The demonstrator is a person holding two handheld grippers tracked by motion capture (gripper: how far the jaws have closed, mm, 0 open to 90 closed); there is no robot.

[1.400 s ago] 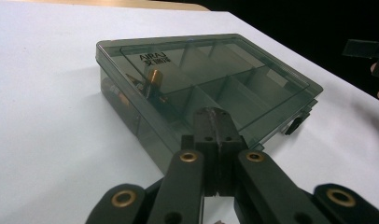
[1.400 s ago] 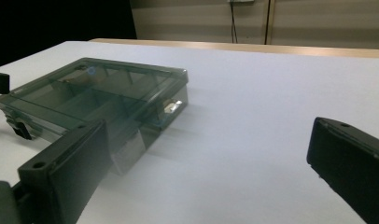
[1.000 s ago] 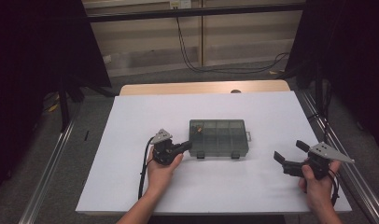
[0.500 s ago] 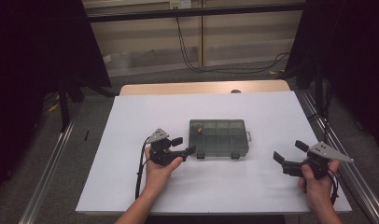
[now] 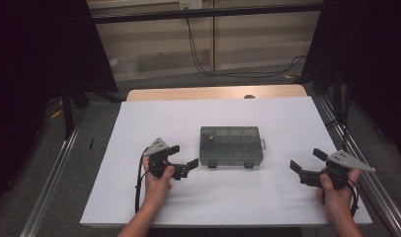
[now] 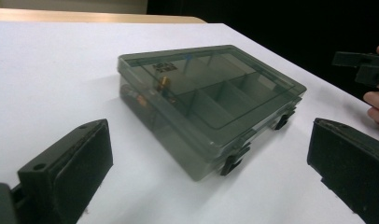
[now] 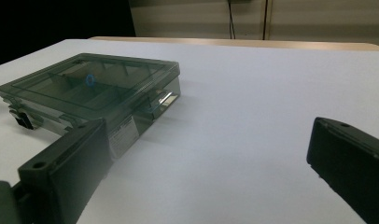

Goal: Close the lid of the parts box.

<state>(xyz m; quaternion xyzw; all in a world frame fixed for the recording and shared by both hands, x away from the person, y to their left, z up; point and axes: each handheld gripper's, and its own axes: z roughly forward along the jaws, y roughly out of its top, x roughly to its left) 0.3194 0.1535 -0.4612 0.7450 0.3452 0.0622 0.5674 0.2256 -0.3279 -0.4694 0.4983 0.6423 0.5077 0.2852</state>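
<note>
Smoky translucent organizer box [image 5: 231, 146], lid shut with two front latches, lies between both grippers' parted jaws.

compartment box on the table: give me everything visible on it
The compartment box is smoky grey see-through plastic, flat and rectangular, lying on the white table, lid shut. Two dark latches sit on the person's side. Inner dividers form several cells; one holds a small brass-coloured part. A label is on one end wall. Nothing else touches it; both tongs are apart.

Bright white table [image 5: 267, 118], dark surroundings, soft shadows, near jaws blurred, perhaps mild overhead glare
</note>
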